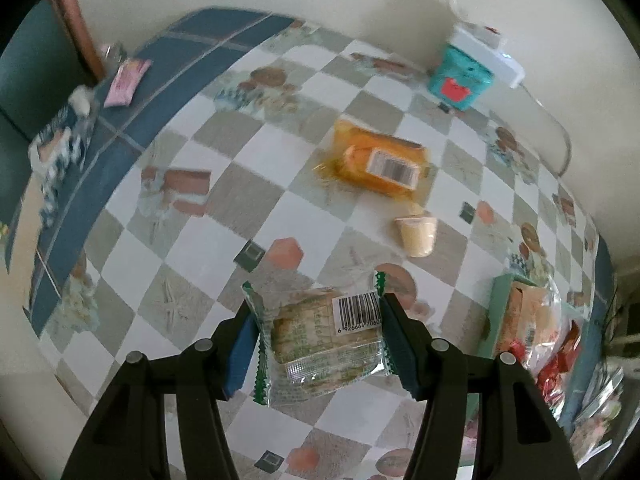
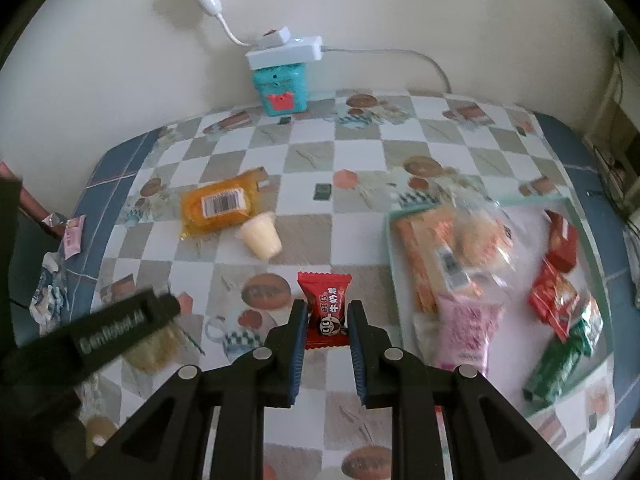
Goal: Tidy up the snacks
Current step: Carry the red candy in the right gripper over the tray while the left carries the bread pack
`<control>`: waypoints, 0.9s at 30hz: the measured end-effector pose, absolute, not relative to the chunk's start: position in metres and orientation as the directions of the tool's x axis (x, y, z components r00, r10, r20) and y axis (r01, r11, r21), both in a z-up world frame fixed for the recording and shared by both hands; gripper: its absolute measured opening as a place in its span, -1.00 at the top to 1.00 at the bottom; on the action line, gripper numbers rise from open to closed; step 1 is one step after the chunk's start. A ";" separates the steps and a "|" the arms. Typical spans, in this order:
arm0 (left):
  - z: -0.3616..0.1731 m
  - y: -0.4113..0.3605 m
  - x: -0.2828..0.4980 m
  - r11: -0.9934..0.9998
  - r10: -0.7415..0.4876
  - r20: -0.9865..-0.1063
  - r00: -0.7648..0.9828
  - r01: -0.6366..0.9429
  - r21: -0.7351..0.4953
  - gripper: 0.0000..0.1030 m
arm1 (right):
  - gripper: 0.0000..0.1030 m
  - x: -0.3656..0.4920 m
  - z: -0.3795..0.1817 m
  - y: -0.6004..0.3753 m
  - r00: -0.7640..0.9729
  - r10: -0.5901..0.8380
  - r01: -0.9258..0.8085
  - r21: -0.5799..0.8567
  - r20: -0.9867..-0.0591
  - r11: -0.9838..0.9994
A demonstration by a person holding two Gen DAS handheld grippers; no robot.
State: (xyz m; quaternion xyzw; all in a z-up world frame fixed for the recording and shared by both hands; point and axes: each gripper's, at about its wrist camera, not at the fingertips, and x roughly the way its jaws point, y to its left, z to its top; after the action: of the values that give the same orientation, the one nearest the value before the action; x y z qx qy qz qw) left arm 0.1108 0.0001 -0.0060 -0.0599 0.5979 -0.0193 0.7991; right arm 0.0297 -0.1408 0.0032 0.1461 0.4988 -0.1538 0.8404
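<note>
- Left wrist view: the left gripper (image 1: 320, 334) is partly closed, its blue pads pressed on both sides of a clear green-edged biscuit packet (image 1: 320, 344), which hangs above the checked tablecloth (image 1: 208, 240). The packet's print is too soft to read beyond a barcode.
- Ahead of those fingers and a little right lie an orange packet (image 1: 380, 160), barcode up, and a small cream cup (image 1: 416, 234) on its side, near each other.
- Far ahead to the right a teal box (image 1: 460, 76) stands by the wall; a white power strip (image 1: 492, 52) sits on it, blurred.
- Right of the fingers a tray (image 1: 500, 304) of snacks is cut off by the lens edge, its contents a smear of red and peach.
- Right wrist view: the right gripper (image 2: 328, 320) is closed tight on a red candy wrapper (image 2: 326, 310), held upright between the pads above the cloth.
- To the right the tray's snacks blur: an orange pack, a pink pouch (image 2: 464, 332), red packs, a green one (image 2: 560, 364).
- At the left the other gripper crosses the view as a dark blurred bar, hiding most of its packet.
</note>
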 end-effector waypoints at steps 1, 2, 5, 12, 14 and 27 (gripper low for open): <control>-0.002 -0.004 0.108 0.993 -0.104 -0.950 0.294 -0.028 -0.117 -0.19 | 0.58 0.027 0.003 -0.143 0.452 -0.109 0.410 0.097 -0.885 0.907; 0.001 -0.007 0.107 0.993 -0.104 -0.948 0.299 -0.020 -0.115 -0.19 | 0.58 0.023 0.003 -0.146 0.453 -0.106 0.416 0.105 -0.885 0.904; 0.010 -0.016 0.102 0.995 -0.100 -0.942 0.320 0.005 -0.104 -0.19 | 0.58 0.015 0.009 -0.159 0.463 -0.118 0.440 0.112 -0.879 0.891; 0.034 -0.034 0.092 0.994 -0.106 -0.922 0.373 0.050 -0.094 -0.19 | 0.58 -0.002 0.025 -0.195 0.493 -0.130 0.500 0.158 -0.860 0.852; 0.041 -0.041 0.088 0.993 -0.118 -0.914 0.387 0.068 -0.099 -0.19 | 0.58 -0.006 0.030 -0.205 0.501 -0.140 0.517 0.166 -0.854 0.840; 0.077 -0.084 0.060 0.976 -0.189 -0.873 0.449 0.183 -0.117 -0.19 | 0.58 -0.040 0.036 -0.269 0.521 -0.141 0.624 0.263 -0.842 0.736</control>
State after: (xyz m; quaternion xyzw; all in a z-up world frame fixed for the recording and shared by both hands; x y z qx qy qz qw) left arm 0.0601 -0.0837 0.0774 -0.0031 0.5135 -0.1091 0.8511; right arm -0.0403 -0.2695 0.0363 0.2803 0.4312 -0.2316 0.8257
